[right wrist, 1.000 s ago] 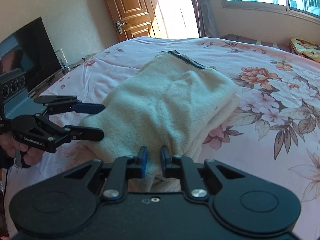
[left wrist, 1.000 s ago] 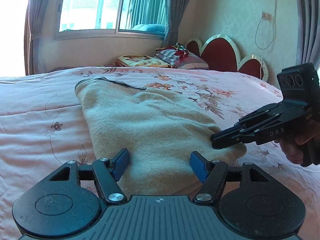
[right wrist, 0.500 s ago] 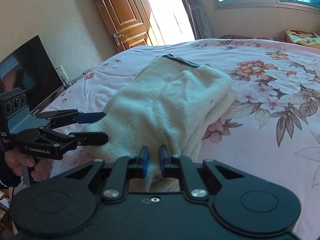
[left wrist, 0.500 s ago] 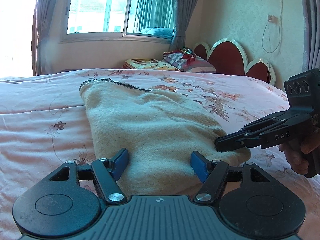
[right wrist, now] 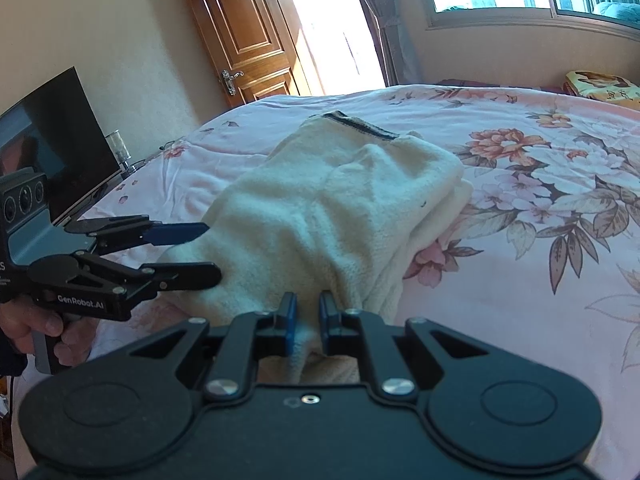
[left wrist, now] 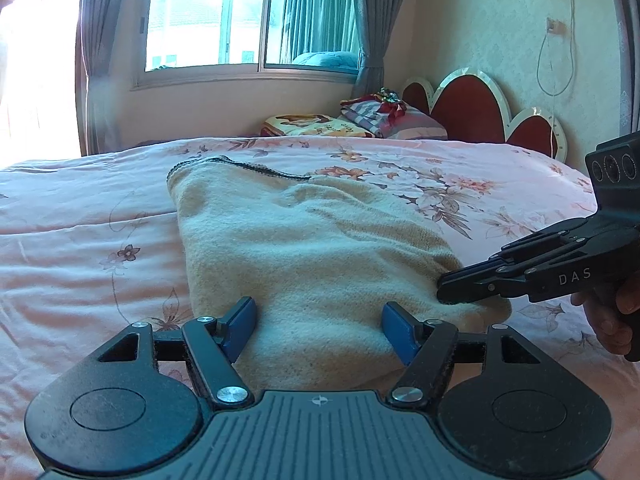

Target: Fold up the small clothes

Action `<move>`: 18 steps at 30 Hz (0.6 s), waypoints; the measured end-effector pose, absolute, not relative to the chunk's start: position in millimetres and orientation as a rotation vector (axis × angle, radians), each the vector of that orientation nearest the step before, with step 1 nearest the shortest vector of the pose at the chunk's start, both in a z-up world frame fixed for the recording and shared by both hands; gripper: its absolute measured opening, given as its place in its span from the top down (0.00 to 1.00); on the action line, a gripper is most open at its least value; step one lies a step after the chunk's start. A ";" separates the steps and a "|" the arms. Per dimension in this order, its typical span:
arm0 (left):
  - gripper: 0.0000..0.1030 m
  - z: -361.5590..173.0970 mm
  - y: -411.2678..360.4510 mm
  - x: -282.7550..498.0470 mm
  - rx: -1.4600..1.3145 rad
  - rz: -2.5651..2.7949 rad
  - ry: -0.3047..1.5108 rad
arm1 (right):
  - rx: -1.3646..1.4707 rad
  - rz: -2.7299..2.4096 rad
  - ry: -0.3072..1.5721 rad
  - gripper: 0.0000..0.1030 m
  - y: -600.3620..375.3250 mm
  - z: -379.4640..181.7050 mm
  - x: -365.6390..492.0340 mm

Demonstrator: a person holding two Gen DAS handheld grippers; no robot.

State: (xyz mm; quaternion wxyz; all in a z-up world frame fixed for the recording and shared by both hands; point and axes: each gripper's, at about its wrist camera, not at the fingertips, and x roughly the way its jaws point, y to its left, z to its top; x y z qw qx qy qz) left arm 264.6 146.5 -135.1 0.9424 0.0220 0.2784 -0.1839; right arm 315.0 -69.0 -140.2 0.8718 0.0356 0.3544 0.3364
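Observation:
A cream fleece garment (left wrist: 312, 248) with a dark trimmed hem lies folded lengthwise on the pink floral bed; it also shows in the right wrist view (right wrist: 340, 208). My left gripper (left wrist: 318, 326) is open, its blue fingers on either side of the garment's near edge; it shows from the side in the right wrist view (right wrist: 210, 250). My right gripper (right wrist: 306, 318) is shut on the garment's near corner and shows in the left wrist view (left wrist: 444, 292) pinching that corner.
The pink floral bedspread (left wrist: 80, 240) stretches all round the garment. Folded blankets and pillows (left wrist: 360, 120) lie by the red headboard (left wrist: 472, 116). A television (right wrist: 52, 148) and a wooden door (right wrist: 248, 36) stand beyond the bed's edge.
Both grippers have drawn back and tilted up a little, so more of the room shows. The right gripper stays shut on the garment's corner; the left stays open.

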 end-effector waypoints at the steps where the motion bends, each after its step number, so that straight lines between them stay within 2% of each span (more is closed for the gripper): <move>1: 0.32 -133.3 145.4 265.2 0.049 -0.369 0.575 | 0.069 0.692 0.746 0.91 -67.0 -138.6 314.4; 3: 0.31 -129.0 140.3 264.3 0.082 -0.352 0.583 | 0.043 0.670 0.757 0.91 -61.4 -134.4 312.7; 8: 0.17 -123.0 125.6 256.7 0.160 -0.274 0.593 | -0.073 0.623 0.780 0.87 -43.2 -123.9 306.0; 14: 0.16 -118.3 127.7 256.0 0.097 -0.206 0.645 | -0.064 0.566 0.805 0.83 -41.1 -115.1 299.2; 15: 0.16 -114.5 126.8 250.6 0.094 -0.198 0.648 | -0.045 0.554 0.795 0.75 -44.0 -109.5 293.6; 17: 0.15 -110.0 122.9 229.3 0.089 -0.204 0.648 | -0.003 0.508 0.748 0.48 -55.6 -99.8 274.5; 18: 0.15 -110.9 120.3 216.9 0.096 -0.194 0.657 | 0.002 0.474 0.738 0.20 -61.2 -98.8 263.7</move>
